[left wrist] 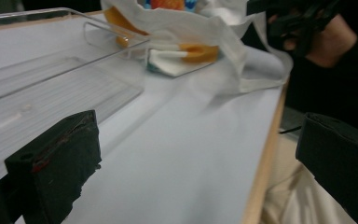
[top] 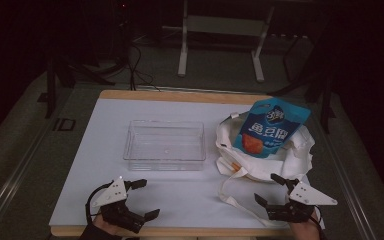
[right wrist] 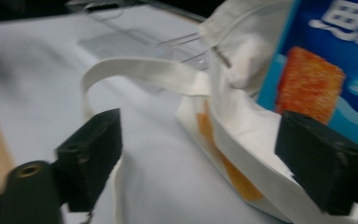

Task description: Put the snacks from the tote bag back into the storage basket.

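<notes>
Pouch point(top: 271, 128): glossy blue foil, orange food print, lying on the crumpled white cloth bag point(top: 300, 150) at the right of the white mat point(top: 190, 192). Orange items show inside the bag. Tray point(top: 164, 145): clear rigid plastic, rectangular, empty, mid-mat. Left gripper point(top: 144, 199) and right gripper point(top: 269, 189): jaws wide apart, holding nothing, near the front edge.

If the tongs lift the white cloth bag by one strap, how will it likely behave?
The white cloth bag lies crumpled with a loose strap, so it would probably sag rather than hold shape. The blue snack pouch pokes out of its opening and might slide or tip out. It looks light, though its orange contents can't be identified.
</notes>
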{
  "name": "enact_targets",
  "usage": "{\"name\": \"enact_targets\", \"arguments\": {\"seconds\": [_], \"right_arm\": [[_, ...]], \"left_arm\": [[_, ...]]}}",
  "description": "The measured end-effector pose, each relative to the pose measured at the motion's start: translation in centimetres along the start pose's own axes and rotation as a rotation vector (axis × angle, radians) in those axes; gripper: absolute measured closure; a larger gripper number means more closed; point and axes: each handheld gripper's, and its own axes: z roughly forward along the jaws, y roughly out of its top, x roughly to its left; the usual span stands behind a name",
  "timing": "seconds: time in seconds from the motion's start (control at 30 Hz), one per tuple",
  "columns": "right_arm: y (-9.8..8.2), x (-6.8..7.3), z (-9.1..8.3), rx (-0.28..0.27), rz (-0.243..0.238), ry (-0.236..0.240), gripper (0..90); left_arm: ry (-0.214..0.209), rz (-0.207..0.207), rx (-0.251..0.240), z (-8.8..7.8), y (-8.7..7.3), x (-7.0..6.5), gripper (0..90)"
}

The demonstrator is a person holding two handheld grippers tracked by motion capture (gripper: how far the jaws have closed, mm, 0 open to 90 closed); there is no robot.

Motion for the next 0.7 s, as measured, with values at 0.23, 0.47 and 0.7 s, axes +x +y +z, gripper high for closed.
{"name": "enact_targets", "arguments": {"seconds": [0.23, 0.47, 0.7], "right_arm": [[0.3, -0.1, -0.6, 0.058, -0.058, 0.044, 13.8], [0.6, 0.5, -0.7, 0.144, -0.031, 0.11, 13.1], [0.5, 1.0, -0.4, 0.179, -0.035, 0.128, 11.7]], "left_arm": [[-0.013, -0.035, 0.035, -0.9, 0.2, 0.2, 0.1], [0.025, -0.026, 0.05, -2.8, 0.6, 0.3, 0.1], [-0.001, -0.012, 0.023, -3.6, 0.7, 0.2, 0.1]]}}
